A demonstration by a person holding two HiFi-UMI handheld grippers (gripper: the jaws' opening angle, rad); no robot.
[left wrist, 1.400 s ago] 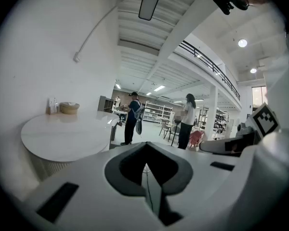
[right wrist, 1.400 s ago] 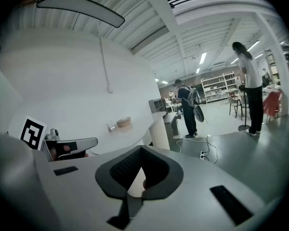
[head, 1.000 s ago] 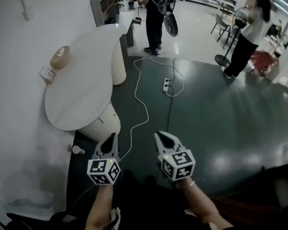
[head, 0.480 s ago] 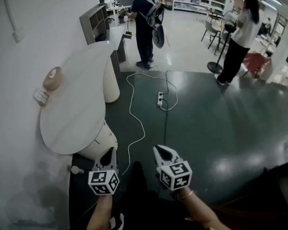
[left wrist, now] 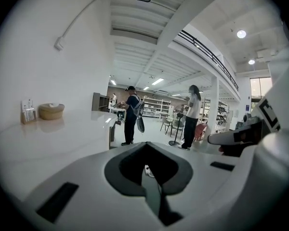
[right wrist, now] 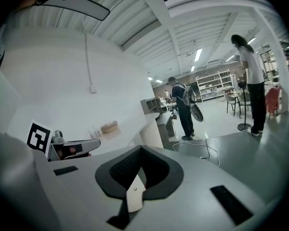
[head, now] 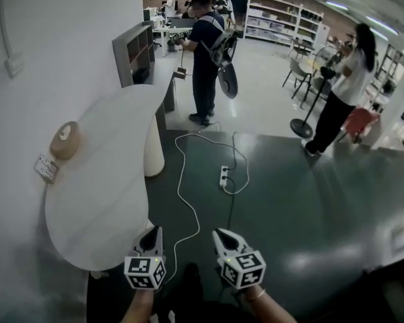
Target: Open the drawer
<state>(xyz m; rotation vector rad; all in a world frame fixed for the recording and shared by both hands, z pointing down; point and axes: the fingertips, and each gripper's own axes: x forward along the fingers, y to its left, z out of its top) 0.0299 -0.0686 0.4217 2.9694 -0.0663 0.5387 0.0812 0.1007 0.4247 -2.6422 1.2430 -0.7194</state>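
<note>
No drawer can be made out in any view. In the head view my left gripper (head: 151, 237) and right gripper (head: 223, 238) are held side by side low in the picture, over the dark floor. Both point forward, both are shut, and neither holds anything. The left gripper view shows the left gripper (left wrist: 145, 153) with its jaws meeting along a seam. The right gripper (right wrist: 140, 154) looks the same in its own view. A white curved table (head: 108, 180) on ribbed round bases (head: 153, 155) runs along the wall just left of the left gripper.
A round tan box (head: 64, 138) and a small card (head: 46, 168) sit on the table by the wall. A grey shelf unit (head: 133, 51) stands beyond. A white cable (head: 180, 180) and power strip (head: 223, 175) lie ahead. Two people (head: 205, 59) (head: 343, 93) stand farther off.
Both grippers have travelled forward beside the table and sit lower in the picture. The head view has tilted up, showing more of the room. Both grippers stay shut.
</note>
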